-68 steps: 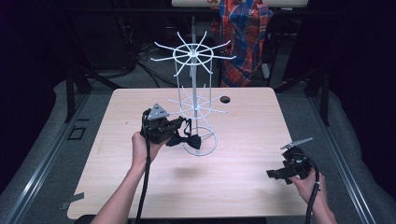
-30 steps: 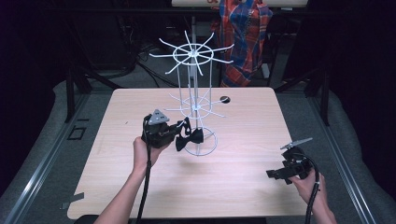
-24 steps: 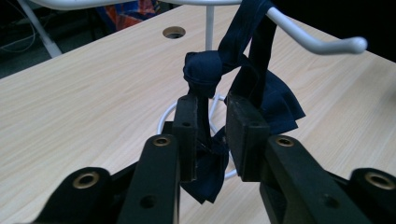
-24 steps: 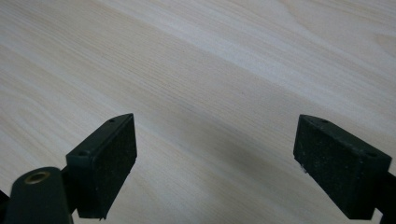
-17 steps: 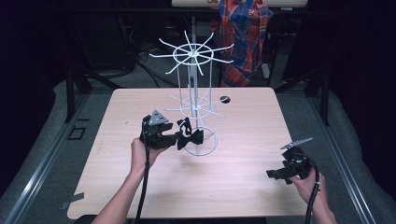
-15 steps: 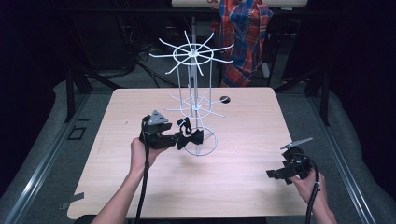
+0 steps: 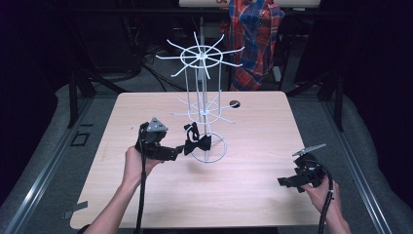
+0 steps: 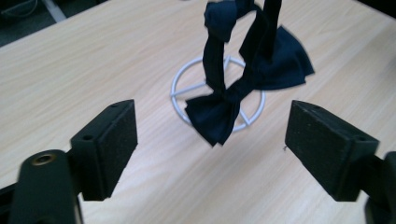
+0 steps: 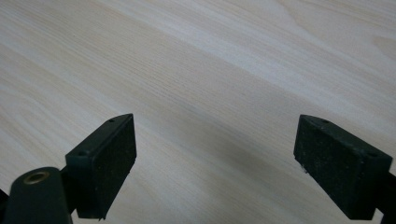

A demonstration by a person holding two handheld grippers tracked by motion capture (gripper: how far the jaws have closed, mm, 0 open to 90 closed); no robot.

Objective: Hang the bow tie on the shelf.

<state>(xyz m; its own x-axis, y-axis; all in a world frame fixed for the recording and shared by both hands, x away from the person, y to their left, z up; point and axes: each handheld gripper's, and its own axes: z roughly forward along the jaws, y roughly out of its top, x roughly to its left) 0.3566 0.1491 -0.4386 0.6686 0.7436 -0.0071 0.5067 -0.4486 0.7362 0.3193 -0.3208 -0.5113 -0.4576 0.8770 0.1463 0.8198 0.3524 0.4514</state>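
Left tongs point(image 7: 179, 151), jaws just opened, beside bow tie point(image 7: 197, 143) hanging on wire rack point(image 7: 200, 105).

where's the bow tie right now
In the high view the bow tie hangs off the white wire rack, over its ring base, just right of the left gripper.

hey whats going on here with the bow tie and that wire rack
A person with a gripper in each hand is hanging a dark bow tie on a white wire rack that stands on the wooden table. The tie hangs by its strap from a lower arm of the rack. The left gripper has just been opening its jaws, which now stand apart with the tie just beyond them, not pinched. The right gripper is open over bare tabletop near the right edge.
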